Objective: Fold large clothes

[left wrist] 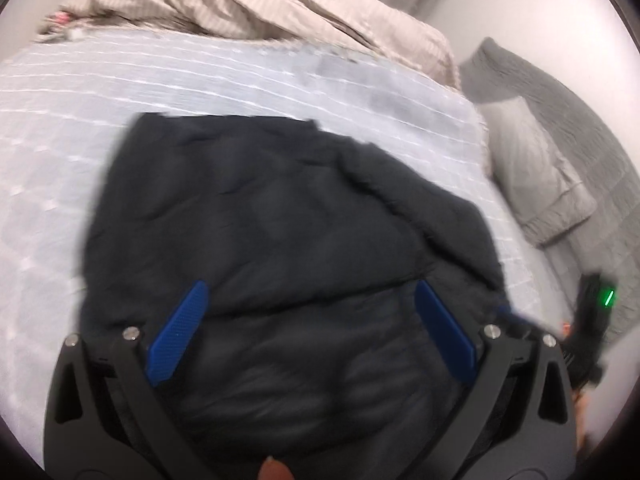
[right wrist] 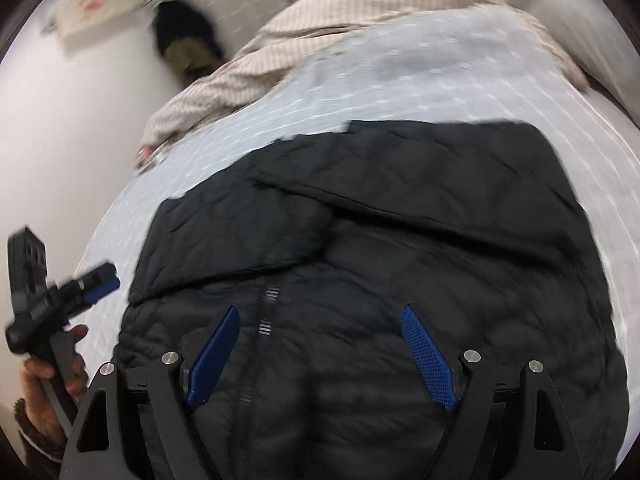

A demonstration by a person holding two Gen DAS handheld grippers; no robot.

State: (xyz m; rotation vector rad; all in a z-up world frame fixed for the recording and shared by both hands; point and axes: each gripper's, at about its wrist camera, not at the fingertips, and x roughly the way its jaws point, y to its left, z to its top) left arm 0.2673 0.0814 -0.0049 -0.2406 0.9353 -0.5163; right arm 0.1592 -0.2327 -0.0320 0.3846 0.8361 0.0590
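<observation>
the dark quilted jacket lies flat on the bed, on its pale blue cover, and it reaches close to the near edge of the bed. the flaps from both sides already lie across the body, so it looks partly folded; i judge the next fold must bring one end over the other.

the right tongs hang directly above the near end of the jacket, wide open and holding nothing, with the zipper running between the blue pads away toward the far edge of the bed. so the long axis of the jacket goes straight ahead from these tongs. the left tongs are also spread wide and empty above the same dark cloth. in the right wrist view the left tongs stand beside the left edge of the jacket, over the bare cover. both are near the close end, but the right tongs seem more over the middle, so they are nearer to the hem. whether any pad touches the cloth i cannot tell, the pictures are blurred.

a beige striped blanket is crumpled along the far edge of the bed. no container is visible.
</observation>
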